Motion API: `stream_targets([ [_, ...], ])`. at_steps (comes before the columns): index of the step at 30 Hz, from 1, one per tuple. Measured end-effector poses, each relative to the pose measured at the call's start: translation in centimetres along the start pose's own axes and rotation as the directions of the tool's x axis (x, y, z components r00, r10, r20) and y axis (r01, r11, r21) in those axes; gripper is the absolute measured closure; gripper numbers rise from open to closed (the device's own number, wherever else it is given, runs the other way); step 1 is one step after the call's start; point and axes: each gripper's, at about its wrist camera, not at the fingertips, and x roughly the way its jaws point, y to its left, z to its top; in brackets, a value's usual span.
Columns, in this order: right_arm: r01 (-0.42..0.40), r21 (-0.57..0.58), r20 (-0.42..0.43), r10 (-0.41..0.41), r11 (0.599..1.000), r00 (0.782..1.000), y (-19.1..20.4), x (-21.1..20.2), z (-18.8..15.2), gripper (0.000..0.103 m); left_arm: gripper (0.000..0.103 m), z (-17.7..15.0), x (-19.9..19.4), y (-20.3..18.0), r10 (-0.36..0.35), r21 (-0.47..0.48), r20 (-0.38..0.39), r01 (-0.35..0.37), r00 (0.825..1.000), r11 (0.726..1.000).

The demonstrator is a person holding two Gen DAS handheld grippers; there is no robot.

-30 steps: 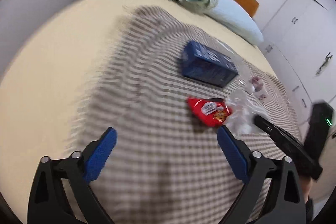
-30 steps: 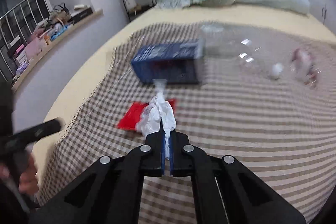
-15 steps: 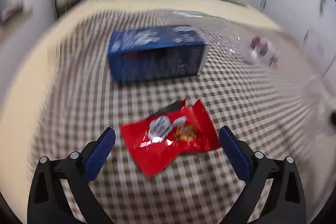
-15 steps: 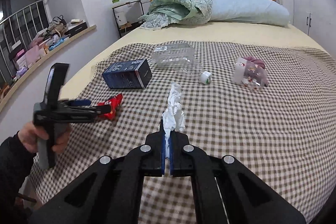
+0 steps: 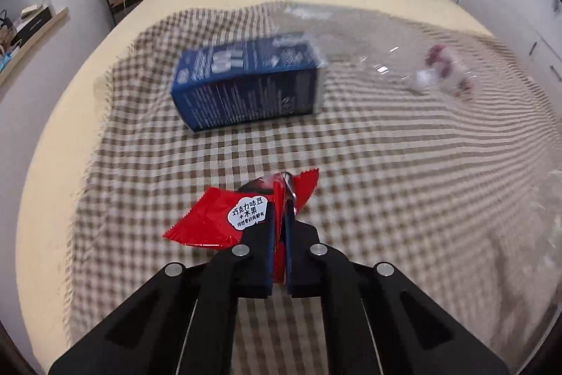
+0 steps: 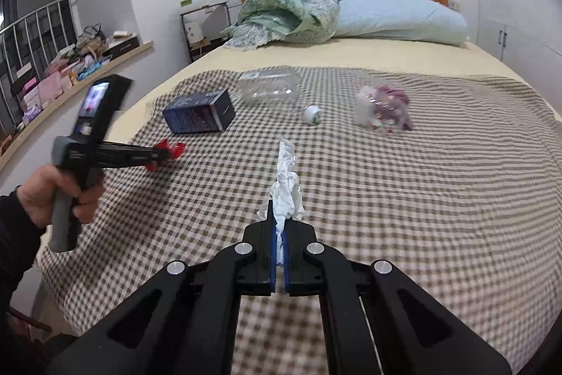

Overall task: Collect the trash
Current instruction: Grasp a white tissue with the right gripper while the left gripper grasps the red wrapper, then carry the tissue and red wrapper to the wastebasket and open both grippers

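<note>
You have two pieces in hand and, by the look of it, about half the job ahead. Nearest you, your right tool [image 6: 278, 245] is pressed together on a crumpled white tissue [image 6: 286, 185] that stands up from between its fingers, clear of the checked blanket [image 6: 404, 199]. Your left tool [image 5: 279, 234] is likewise closed, pinching a red snack wrapper [image 5: 224, 217] by its folded middle, and from the right wrist view it is held above the blanket's left edge. Neither piece has been dropped anywhere, and no bin or bag shows in either view, so you will have to find where they go. Farther up the bed [image 6: 386, 58], three things lie uncollected: a blue carton [image 6: 198, 111] on its side at left; beyond it, a clear plastic bottle [image 6: 268, 88] lying down with a small white cap [image 6: 312, 114] just beside it; and to the right a clear bag or cup of pink and white bits [image 6: 381, 108]. The bottle looks empty; whether the carton holds anything you cannot tell. A pillow [image 6: 397, 16] and bundled quilt [image 6: 291, 11] sit at the headboard.
</note>
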Motion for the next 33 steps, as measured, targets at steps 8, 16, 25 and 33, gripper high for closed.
stream_targets([
  [8, 0.108, 0.102, 0.074, -0.116, 0.989, 0.991, -3.9, -13.1, -2.4, 0.101, 0.102, -3.3, -15.5, -4.2, -0.175, 0.059, 0.112, 0.169, 0.978, 0.984],
  [16, 0.324, 0.199, 0.048, -0.339, 0.925, 0.939, -9.8, -29.0, -12.0, 0.101, 0.102, -11.5, -28.3, -14.9, -0.417, 0.244, 0.194, 0.368, 0.888, 0.897],
  [25, 0.389, 0.374, -0.137, -0.365, 0.842, 0.921, -15.5, -31.9, -28.2, 0.1, 0.102, -21.1, -29.7, -29.5, -0.553, 0.336, 0.024, 0.514, 0.833, 0.789],
  [33, 0.484, 0.586, -0.458, -0.227, 0.65, 0.859, -20.4, -22.3, -46.0, 0.1, 0.101, -29.1, -20.8, -38.8, -0.507, 0.303, -0.289, 0.58, 0.812, 0.756],
])
